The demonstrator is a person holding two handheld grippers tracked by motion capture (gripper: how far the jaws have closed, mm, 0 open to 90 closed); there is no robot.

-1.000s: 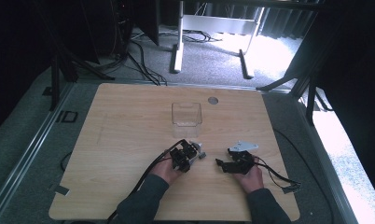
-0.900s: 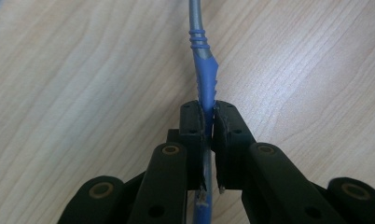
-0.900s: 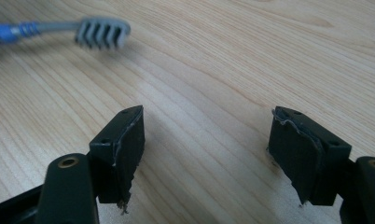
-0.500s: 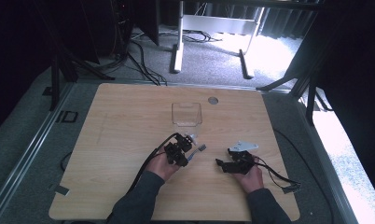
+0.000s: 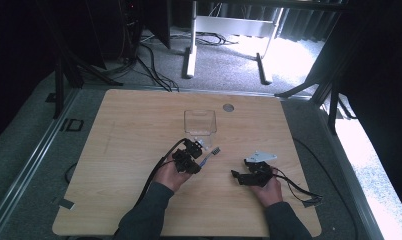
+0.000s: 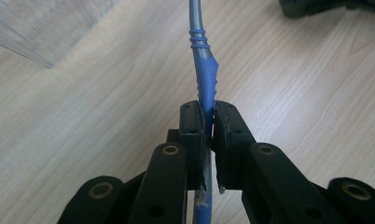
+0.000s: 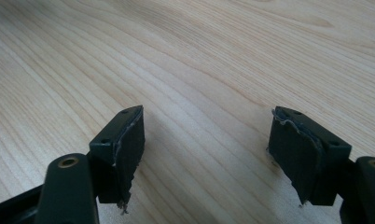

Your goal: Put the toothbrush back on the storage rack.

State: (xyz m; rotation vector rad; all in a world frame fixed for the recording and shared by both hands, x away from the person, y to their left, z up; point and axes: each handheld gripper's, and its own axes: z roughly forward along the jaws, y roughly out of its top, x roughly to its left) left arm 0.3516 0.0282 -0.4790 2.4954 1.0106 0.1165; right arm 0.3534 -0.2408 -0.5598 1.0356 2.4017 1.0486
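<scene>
A toothbrush (image 5: pixel 209 154) with a blue and grey handle (image 6: pixel 202 60) is clamped between the jaws of my left gripper (image 5: pixel 196 160), a little above the wooden table (image 5: pixel 129 130). Its bristle head points right, toward the table's middle. In the left gripper view the pads of that gripper (image 6: pixel 209 112) press on the blue part of the handle. Just beyond stands a clear plastic container (image 5: pixel 200 122), whose corner (image 6: pixel 41 23) is at the upper left. My right gripper (image 5: pixel 237 176) rests low over the table to the right, jaws wide apart (image 7: pixel 206 135) with only bare wood between them.
A round cable hole (image 5: pixel 228 107) sits in the table behind the container. Cables trail from both grippers toward the near edge. Metal stand legs (image 5: pixel 189 60) and floor cables lie beyond the table's far edge. The right gripper's body (image 6: pixel 325 7) lies ahead of the toothbrush.
My left gripper has risen a little and shifted slightly left with the toothbrush held in it. The right gripper has stayed where it was.
</scene>
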